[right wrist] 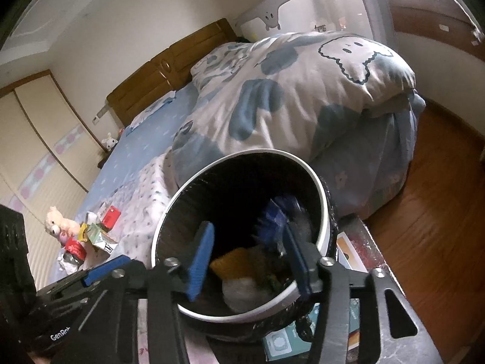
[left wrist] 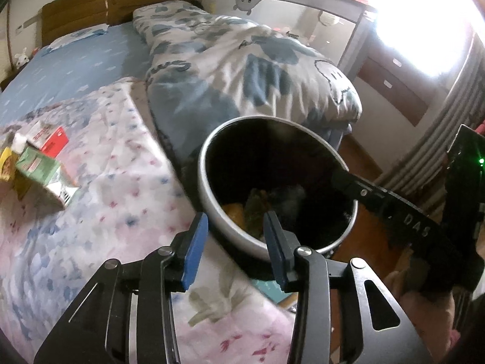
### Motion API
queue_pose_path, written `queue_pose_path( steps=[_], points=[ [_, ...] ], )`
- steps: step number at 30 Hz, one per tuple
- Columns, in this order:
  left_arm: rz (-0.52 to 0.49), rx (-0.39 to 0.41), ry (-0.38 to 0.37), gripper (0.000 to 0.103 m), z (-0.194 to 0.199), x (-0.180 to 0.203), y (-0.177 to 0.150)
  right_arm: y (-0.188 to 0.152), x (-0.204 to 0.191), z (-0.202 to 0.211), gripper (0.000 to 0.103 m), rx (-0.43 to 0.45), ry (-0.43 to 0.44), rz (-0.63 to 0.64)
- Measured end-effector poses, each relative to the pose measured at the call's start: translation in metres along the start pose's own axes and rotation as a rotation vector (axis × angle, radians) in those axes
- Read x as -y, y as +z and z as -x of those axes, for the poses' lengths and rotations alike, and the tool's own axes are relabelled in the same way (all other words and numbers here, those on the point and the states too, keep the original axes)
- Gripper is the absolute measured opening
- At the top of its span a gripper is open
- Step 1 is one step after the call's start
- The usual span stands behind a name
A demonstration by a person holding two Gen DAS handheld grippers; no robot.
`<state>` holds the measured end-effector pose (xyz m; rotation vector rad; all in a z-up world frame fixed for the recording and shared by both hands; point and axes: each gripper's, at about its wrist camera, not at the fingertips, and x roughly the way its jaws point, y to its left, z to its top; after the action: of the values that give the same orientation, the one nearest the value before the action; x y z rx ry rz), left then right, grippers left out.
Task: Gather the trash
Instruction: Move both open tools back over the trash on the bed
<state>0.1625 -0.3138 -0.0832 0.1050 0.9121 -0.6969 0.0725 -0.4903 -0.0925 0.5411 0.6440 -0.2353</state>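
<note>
The left tongs (left wrist: 235, 232) are partly open, and nothing is between the blue pads. They hang over the near rim of the trash bin (left wrist: 209, 182). The right tongs (right wrist: 247, 254) are also partly open and hold nothing. They point down into the mouth of the same bin (right wrist: 324, 212).

The bin is round and dark inside with a pale rim. It stands just beside the edge of the bed (left wrist: 106, 139). At the bottom of it lie a yellow piece (right wrist: 233, 261), a white wad (right wrist: 242, 291) and something green. A dark blue wrapper (right wrist: 274, 215) is in the bin too, just past the right tongs' pads. It looks blurred.

Far to the left of the left tongs, more trash lies on the flowery blanket: a green carton (left wrist: 39, 173) and a red and white box (left wrist: 50, 138), close together. From the right wrist view, a red can (right wrist: 75, 248) lies near them too, with a small stuffed toy (right wrist: 59, 221) beside it.

Past the bin, a big folded quilt (left wrist: 242, 69) with blue patches sits on the bed. Farther back is the wooden headboard (left wrist: 115, 3).
</note>
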Motion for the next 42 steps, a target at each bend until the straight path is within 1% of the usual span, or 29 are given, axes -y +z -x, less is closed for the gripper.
queue_pose_path(
  steps=[1, 2, 4, 7, 12, 17, 19, 23, 27, 30, 35, 42],
  points=[
    [0.010, 0.001, 0.005, 0.044, 0.002, -0.005, -0.003, 0.000, 0.000, 0.000, 0.057, 0.000, 0.000, 0.000],
    [0.019, 0.004, 0.009, 0.045, 0.005, -0.009, -0.006, -0.001, -0.002, 0.001, 0.057, 0.001, 0.003, -0.001],
    [0.040, 0.004, 0.015, 0.045, 0.009, -0.020, -0.012, -0.002, -0.005, 0.002, 0.064, 0.004, 0.008, 0.004],
    [0.072, 0.003, 0.023, 0.045, 0.016, -0.037, -0.021, -0.005, -0.016, 0.004, 0.069, 0.009, 0.022, 0.022],
    [0.121, 0.015, 0.054, 0.045, 0.031, -0.064, -0.035, -0.010, -0.040, 0.008, 0.073, 0.028, 0.057, 0.058],
    [0.177, 0.035, 0.084, 0.045, 0.046, -0.091, -0.048, -0.017, -0.066, 0.005, 0.075, 0.013, 0.090, 0.100],
    [0.205, 0.037, 0.097, 0.045, 0.051, -0.104, -0.055, -0.021, -0.075, 0.003, 0.077, 0.010, 0.104, 0.111],
    [0.247, 0.045, 0.120, 0.046, 0.061, -0.125, -0.066, -0.032, -0.097, -0.004, 0.079, -0.020, 0.135, 0.144],
    [0.280, 0.056, 0.146, 0.049, 0.072, -0.144, -0.076, -0.043, -0.118, -0.010, 0.080, -0.047, 0.164, 0.179],
    [0.302, 0.062, 0.164, 0.049, 0.079, -0.157, -0.082, -0.050, -0.134, -0.014, 0.083, -0.066, 0.190, 0.203],
    [0.336, 0.072, 0.200, 0.050, 0.089, -0.178, -0.092, -0.060, -0.158, -0.022, 0.084, -0.093, 0.232, 0.255],
    [0.384, 0.080, 0.239, 0.050, 0.096, -0.205, -0.101, -0.069, -0.181, -0.037, 0.086, -0.124, 0.260, 0.293]
  ],
)
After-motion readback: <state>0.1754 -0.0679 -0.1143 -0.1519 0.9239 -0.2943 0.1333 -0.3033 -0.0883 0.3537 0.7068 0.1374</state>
